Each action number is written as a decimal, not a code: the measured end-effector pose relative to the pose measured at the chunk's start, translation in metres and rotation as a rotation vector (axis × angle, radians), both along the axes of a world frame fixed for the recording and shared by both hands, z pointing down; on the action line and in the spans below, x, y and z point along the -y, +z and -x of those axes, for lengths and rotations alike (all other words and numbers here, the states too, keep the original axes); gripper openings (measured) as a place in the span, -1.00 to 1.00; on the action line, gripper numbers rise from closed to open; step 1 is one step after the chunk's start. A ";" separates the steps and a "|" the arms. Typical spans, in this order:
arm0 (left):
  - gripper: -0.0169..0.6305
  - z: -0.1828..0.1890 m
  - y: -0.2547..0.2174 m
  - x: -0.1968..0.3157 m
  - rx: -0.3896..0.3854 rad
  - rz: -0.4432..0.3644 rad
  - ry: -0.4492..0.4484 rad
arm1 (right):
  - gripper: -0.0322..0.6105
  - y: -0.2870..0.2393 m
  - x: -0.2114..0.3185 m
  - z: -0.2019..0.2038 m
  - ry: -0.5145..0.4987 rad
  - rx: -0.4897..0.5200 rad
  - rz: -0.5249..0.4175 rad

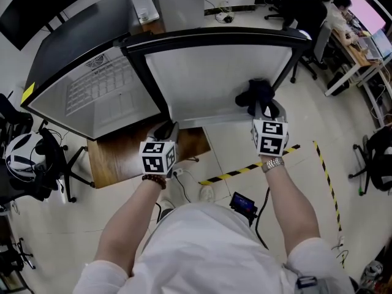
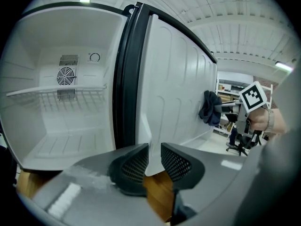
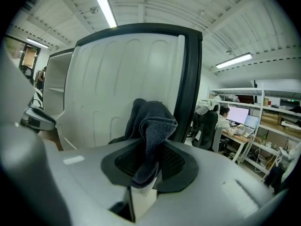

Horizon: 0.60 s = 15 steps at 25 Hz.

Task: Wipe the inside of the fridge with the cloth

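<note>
Cloth [image 3: 151, 124]: R gripper [image 3: 149, 163]; door [image 2: 175, 79]: L gripper [image 2: 154, 158]

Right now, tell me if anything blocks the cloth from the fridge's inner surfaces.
Nothing visible does. The cloth, clamped in the right gripper, appears to rest against the inside of the open door. The compartment beside it stands open, with its wire shelf. The left gripper grips the door's lower edge.

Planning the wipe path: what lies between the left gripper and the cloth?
Only the bare white fridge door runs from left gripper to cloth, in left gripper view.
</note>
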<state>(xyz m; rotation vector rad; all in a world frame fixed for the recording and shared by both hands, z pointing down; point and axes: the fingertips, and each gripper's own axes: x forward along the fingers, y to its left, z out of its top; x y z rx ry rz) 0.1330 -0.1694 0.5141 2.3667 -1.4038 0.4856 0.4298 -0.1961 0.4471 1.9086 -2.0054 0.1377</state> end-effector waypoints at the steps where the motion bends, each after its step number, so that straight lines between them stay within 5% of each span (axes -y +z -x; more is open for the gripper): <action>1: -0.68 0.000 0.000 0.000 0.001 0.001 -0.002 | -0.64 -0.002 -0.001 0.001 -0.002 0.007 -0.001; 6: -0.68 -0.013 0.003 -0.009 -0.028 0.027 0.031 | -0.64 -0.013 -0.012 0.009 -0.030 0.032 -0.030; 15: -0.53 -0.035 0.025 -0.013 -0.233 0.174 0.033 | -0.64 -0.017 -0.049 0.054 -0.149 0.042 -0.041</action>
